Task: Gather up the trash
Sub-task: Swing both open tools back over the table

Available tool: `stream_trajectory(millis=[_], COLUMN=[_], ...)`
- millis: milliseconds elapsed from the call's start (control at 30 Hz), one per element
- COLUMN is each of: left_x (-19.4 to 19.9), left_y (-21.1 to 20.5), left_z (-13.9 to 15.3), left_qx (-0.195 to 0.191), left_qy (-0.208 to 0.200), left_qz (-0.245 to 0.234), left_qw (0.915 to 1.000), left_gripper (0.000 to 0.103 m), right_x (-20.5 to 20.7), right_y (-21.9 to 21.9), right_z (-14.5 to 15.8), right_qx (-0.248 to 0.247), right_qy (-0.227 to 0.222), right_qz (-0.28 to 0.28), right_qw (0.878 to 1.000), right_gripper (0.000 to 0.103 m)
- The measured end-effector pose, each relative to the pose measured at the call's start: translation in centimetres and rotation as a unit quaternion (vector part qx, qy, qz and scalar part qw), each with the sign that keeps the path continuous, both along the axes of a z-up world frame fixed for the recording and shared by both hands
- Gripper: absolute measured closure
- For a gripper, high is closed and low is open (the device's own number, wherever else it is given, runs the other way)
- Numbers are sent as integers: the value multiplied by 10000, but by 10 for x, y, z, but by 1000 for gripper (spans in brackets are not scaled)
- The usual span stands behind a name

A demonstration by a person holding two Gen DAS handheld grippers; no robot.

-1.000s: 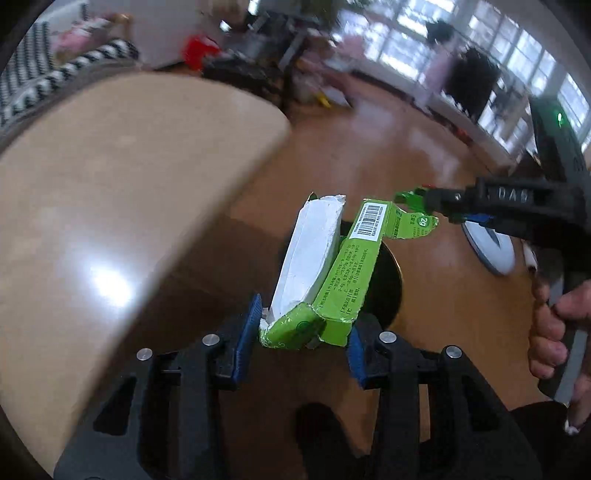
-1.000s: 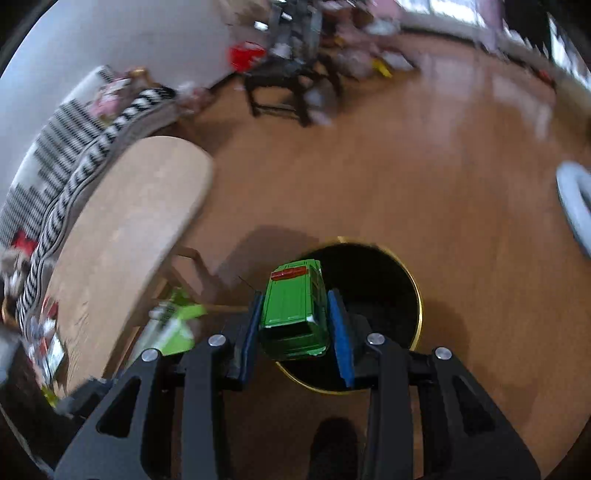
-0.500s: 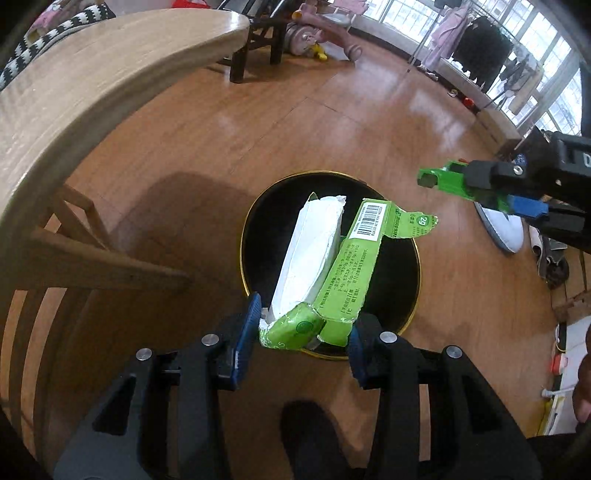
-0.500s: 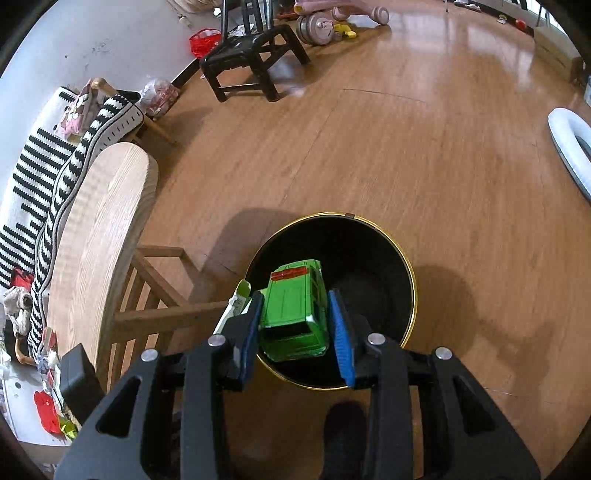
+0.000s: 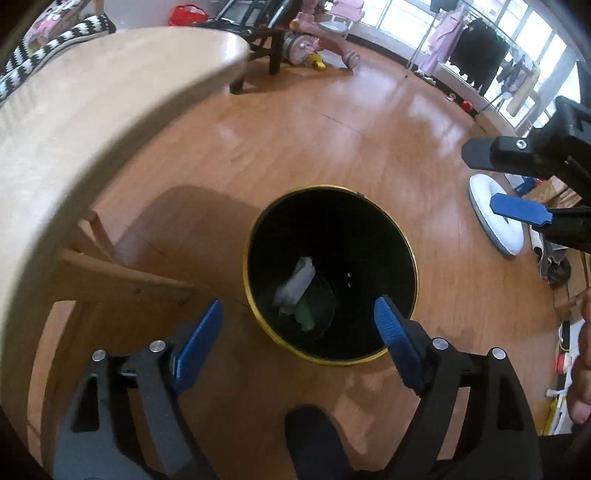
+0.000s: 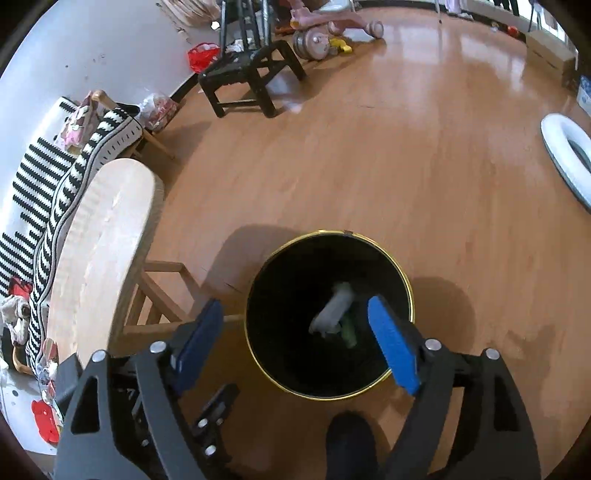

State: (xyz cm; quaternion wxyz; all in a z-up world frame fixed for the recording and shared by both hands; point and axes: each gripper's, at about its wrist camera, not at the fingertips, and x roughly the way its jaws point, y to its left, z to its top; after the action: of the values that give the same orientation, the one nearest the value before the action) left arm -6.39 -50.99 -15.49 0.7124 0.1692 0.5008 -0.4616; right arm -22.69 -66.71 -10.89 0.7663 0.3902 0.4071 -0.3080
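Observation:
A black trash bin with a gold rim (image 5: 369, 206) stands on the wood floor; it also shows in the right wrist view (image 6: 395, 266). Inside it lies a white and green wrapper (image 5: 297, 286), seen also in the right wrist view (image 6: 332, 314), with a green piece (image 6: 349, 330) beside it. My left gripper (image 5: 299, 332) is open and empty above the bin's near rim. My right gripper (image 6: 295, 341) is open and empty above the bin; one of its blue fingers (image 5: 517, 210) shows at the right of the left wrist view.
A light wooden table (image 5: 92, 122) with wooden legs stands left of the bin, also in the right wrist view (image 6: 99, 251). A black chair (image 6: 247, 81) and a pink toy (image 6: 332, 26) stand far back. A white ring-shaped object (image 6: 565, 155) lies on the floor at right.
Both grippers have opened. The white and green wrapper has left my left gripper and the green box has left my right gripper; they now lie in the bin.

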Motion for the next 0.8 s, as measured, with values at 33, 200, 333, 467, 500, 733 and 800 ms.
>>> stream_trajectory(millis=[33,200,333,467,500,733,800], left_x=[1,15,34,58,62,93,101], left_y=[7,72,154,252,272,455,491], left_z=[8,61,107,141,146,148,144], left_qx=[-9,-157,-288,-363,-350,6,32], left_qy=[-59,-475,-894,-1232,-1301,-1477,-1359], left_qz=[40,311,898,1733,1893,3446,3741], left_qw=[10000,9983,9915,9765,9726,9271,9174], left_gripper=[19,15,12,11,11,10,10], right_x=[3,36,75,122,131,200,212], right_y=[5,48,109,177,191,318,348], right_z=[7,48,85,106,108,114,112], right_qx=[-95,-560,-1089,-1269,-1231,-1042,-1071], right_qy=[-63,-540,-870,-1137,-1193,-1423,-1405], right_qz=[39,637,1362,2094,2236,3497,3768], right_qw=[9999,9949,9808,9629,9595,9201,9093], right_gripper=[22,21,8,7,7,7,7])
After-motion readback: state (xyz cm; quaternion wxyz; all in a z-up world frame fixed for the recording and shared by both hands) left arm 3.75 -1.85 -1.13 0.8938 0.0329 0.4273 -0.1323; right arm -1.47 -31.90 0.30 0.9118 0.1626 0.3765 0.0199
